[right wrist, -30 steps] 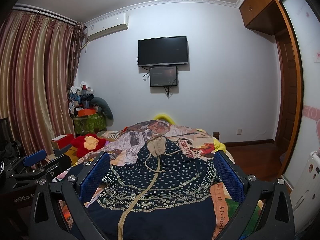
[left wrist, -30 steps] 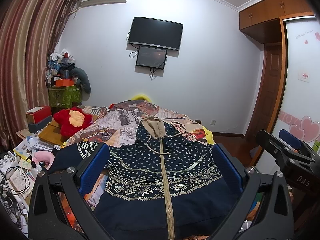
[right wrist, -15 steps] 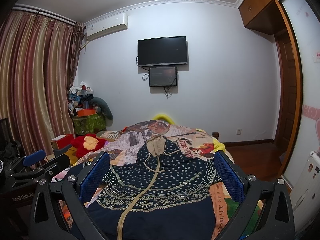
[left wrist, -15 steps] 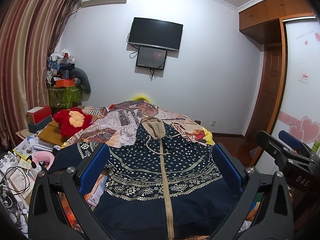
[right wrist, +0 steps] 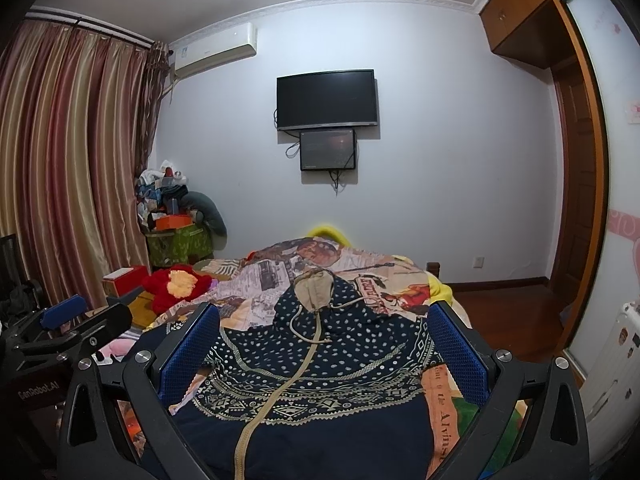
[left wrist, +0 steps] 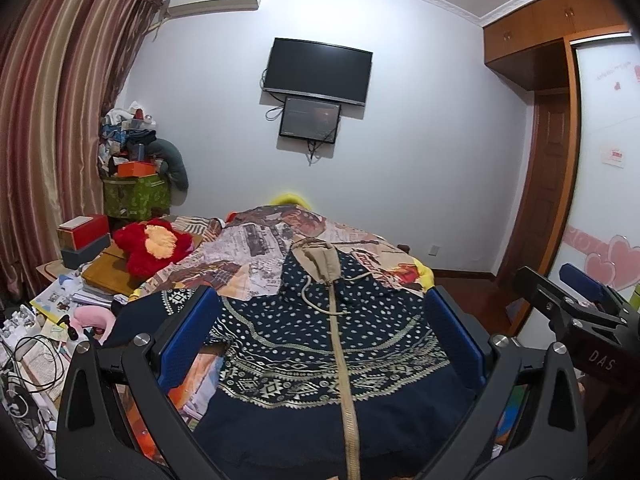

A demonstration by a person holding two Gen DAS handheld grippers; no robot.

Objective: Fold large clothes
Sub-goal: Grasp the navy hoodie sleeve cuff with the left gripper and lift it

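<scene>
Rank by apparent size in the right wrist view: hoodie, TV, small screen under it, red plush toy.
1. hoodie, though it lies nearest the camera
2. TV
3 and 4. small screen and red plush toy: look too alike to rank.

From my remote seat: the bed (left wrist: pixel 424 276) wears a newspaper-print cover (left wrist: pixel 248 240), and a navy patterned hooded jacket (left wrist: pixel 320 344) lies spread flat on it, beige zip running near to far, hood at the far end. A red plush toy (left wrist: pixel 154 246) rests at the bed's left edge.
</scene>
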